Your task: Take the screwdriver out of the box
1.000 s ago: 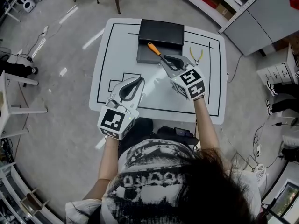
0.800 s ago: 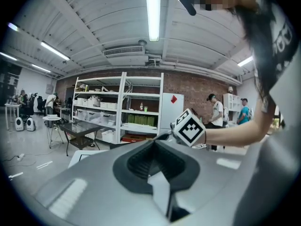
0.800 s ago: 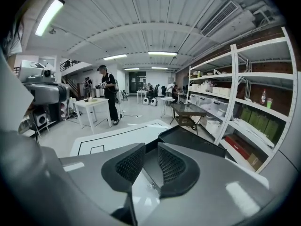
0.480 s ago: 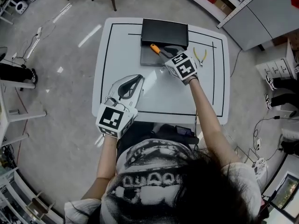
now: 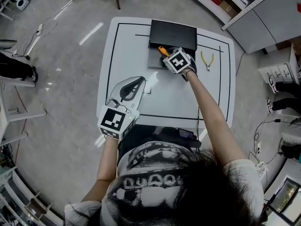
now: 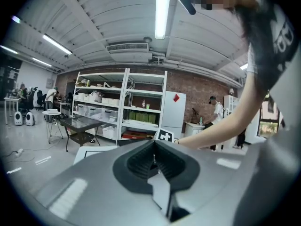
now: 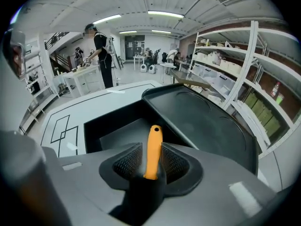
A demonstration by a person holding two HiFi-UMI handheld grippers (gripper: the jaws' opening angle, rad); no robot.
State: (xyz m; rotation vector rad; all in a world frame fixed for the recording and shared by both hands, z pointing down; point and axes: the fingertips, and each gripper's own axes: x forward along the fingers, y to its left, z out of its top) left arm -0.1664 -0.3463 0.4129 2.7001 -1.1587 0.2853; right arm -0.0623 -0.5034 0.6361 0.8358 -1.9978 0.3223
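An orange-handled screwdriver points into the open black box at the table's far side. My right gripper hangs tilted down over the box's front, mostly hidden under its marker cube. In the right gripper view the orange handle stands between the jaws of my right gripper, which are opening, with a thin gap beside the left pad. The box's raised lid lies behind. My left gripper rests shut and empty over the near left of the table; in the left gripper view its tips meet.
Yellow-handled pliers lie right of the box on the white table, which bears black outline markings. Shelves and cabinets stand beyond the table's far right. A person stands at a bench far off in the right gripper view.
My right gripper has carried the screwdriver from mid-table away and down to the box, tipping steeply downward. My left gripper has shifted a little.
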